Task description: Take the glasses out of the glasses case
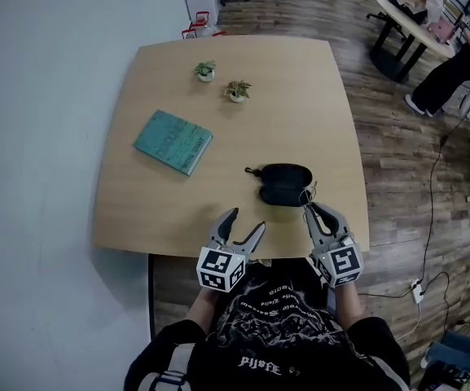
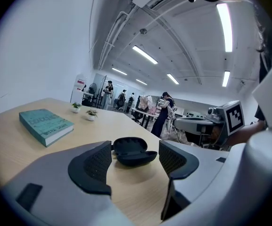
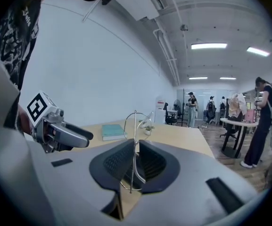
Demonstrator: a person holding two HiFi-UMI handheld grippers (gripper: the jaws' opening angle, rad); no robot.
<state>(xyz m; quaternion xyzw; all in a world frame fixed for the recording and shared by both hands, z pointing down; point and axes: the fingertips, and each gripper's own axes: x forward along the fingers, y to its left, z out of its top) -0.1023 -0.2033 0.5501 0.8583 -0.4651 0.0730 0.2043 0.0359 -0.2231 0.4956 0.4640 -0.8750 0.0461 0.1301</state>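
The black glasses case [image 1: 284,183] lies open on the wooden table [image 1: 300,104], near its front right edge. My right gripper [image 1: 315,208] hovers just right of the case, shut on thin wire-framed glasses [image 3: 135,126]. The frame stands upright between the pads, with one lens rim sticking up above the jaws. The glasses are out of the case, which shows empty [image 2: 132,150] in the left gripper view. My left gripper [image 1: 247,221] stands open at the table's front edge, left of the case. It points at the case with nothing between its fingers.
A teal book [image 1: 173,142] lies at the table's left. Two small potted plants [image 1: 205,71] [image 1: 237,90] stand at the far side. A white wall runs along the left. A person [image 1: 454,72] stands by another table at the far right, and a cable trails across the wood floor.
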